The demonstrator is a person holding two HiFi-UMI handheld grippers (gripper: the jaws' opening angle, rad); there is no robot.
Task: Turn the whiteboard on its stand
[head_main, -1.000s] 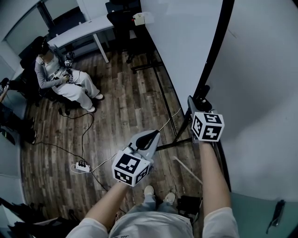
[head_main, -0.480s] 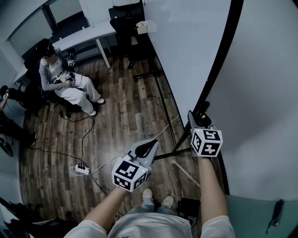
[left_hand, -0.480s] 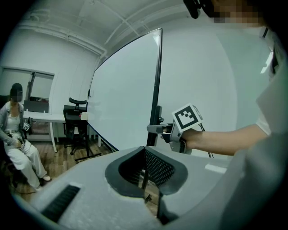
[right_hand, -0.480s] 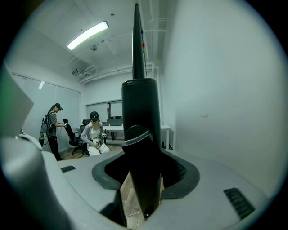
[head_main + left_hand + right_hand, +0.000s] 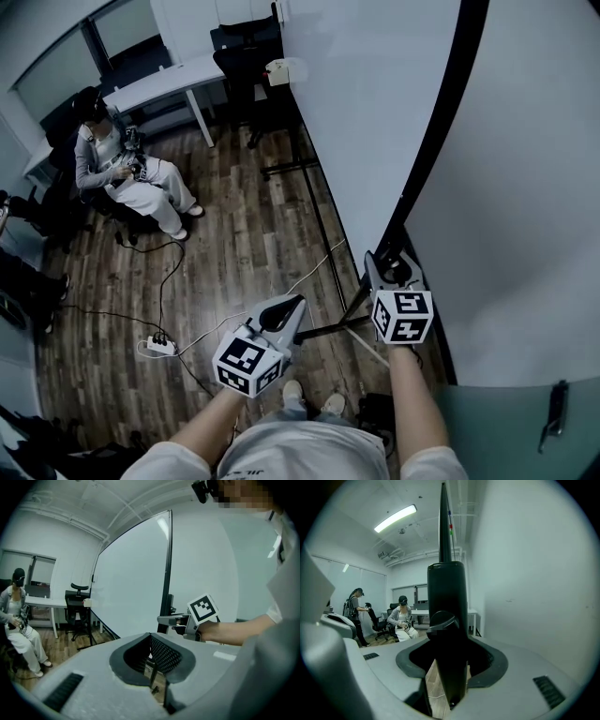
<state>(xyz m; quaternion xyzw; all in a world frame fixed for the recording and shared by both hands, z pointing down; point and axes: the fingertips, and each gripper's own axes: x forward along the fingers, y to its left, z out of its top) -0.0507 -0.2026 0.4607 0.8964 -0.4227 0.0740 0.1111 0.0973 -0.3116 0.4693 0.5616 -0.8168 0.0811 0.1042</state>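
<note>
The whiteboard (image 5: 375, 103) stands tall on my right, its black frame edge (image 5: 441, 122) running from the top right down to my right gripper (image 5: 384, 267). In the right gripper view the black frame post (image 5: 447, 620) fills the gap between the jaws, and the right gripper (image 5: 449, 667) is shut on it. My left gripper (image 5: 281, 317) hangs free above the wooden floor, left of the stand, shut with nothing in it. From the left gripper (image 5: 151, 667) view, the board (image 5: 131, 588) and the right gripper's marker cube (image 5: 204, 609) lie ahead.
The stand's black legs (image 5: 314, 202) cross the floor beside a thin white rod (image 5: 367, 345). A power strip (image 5: 159, 347) and its cable lie at the left. A seated person (image 5: 122, 173), a white desk (image 5: 169, 75) and a chair (image 5: 246, 42) are behind. A second person (image 5: 354, 604) stands further off.
Both grippers have slid lower and to the left in the head view. The right gripper stays shut on the frame edge, and the left stays free.
</note>
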